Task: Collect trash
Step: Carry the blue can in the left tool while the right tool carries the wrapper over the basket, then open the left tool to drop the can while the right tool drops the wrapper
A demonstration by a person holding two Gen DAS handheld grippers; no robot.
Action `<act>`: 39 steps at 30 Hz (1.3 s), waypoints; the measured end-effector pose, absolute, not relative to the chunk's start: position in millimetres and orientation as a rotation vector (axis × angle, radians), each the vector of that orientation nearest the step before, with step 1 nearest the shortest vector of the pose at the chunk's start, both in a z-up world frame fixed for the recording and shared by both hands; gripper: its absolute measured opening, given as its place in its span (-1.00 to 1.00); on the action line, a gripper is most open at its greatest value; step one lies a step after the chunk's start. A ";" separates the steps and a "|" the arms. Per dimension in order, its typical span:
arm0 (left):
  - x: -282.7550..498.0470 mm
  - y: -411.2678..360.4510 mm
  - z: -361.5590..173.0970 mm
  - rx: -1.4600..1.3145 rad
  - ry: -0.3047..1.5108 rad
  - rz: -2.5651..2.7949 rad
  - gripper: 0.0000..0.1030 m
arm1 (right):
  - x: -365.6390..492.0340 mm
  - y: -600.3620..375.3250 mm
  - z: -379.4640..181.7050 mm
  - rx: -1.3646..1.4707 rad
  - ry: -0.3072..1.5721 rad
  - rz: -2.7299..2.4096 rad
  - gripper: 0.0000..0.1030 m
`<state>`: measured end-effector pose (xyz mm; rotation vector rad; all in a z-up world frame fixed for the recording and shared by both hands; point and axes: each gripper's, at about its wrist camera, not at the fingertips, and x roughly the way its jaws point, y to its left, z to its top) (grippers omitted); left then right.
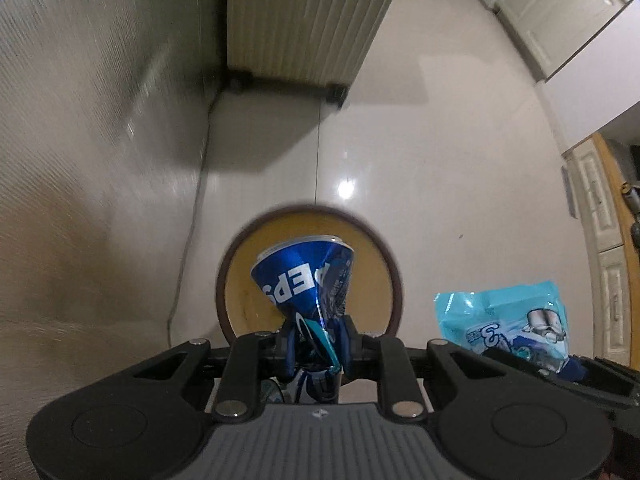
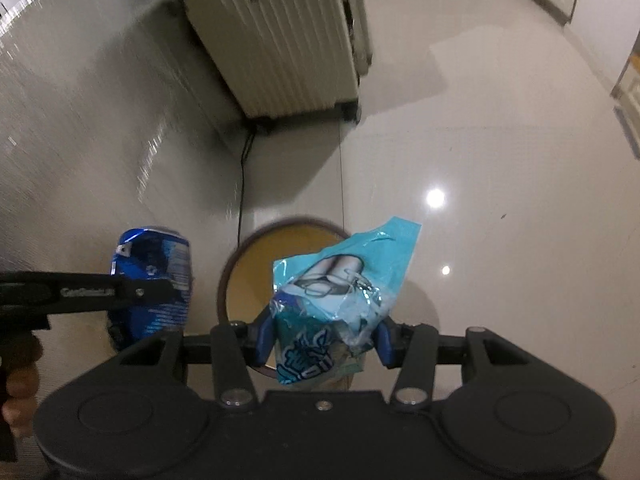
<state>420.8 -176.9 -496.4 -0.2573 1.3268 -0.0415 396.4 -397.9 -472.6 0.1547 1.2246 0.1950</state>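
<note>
Carrying both pieces of trash to the bin (image 1: pixel 394 280) looks like the step in hand; the left gripper (image 1: pixel 316 346) pinches a crushed blue can (image 1: pixel 300 280) at its crumpled end, directly above the round brown-rimmed opening; the right gripper (image 2: pixel 324 340) clamps a crinkled turquoise wrapper (image 2: pixel 340 280), also over the bin; both point steeply down at the glossy floor (image 2: pixel 480 160), side by side; next, I judge, each needs its jaws opened while centred over the rim so nothing lands outside
</note>
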 end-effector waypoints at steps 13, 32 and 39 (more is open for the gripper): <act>450.5 -158.6 -662.6 -0.522 1.473 0.032 -0.56 | 425.0 -389.6 -576.8 0.164 1.311 0.185 -0.03; 428.0 -149.4 -675.9 -0.445 1.508 0.051 -0.09 | 493.3 -334.3 -634.0 0.307 1.429 0.223 0.34; 431.0 -146.9 -661.9 -0.363 1.508 0.058 0.32 | 495.9 -335.9 -635.6 0.284 1.439 0.204 0.62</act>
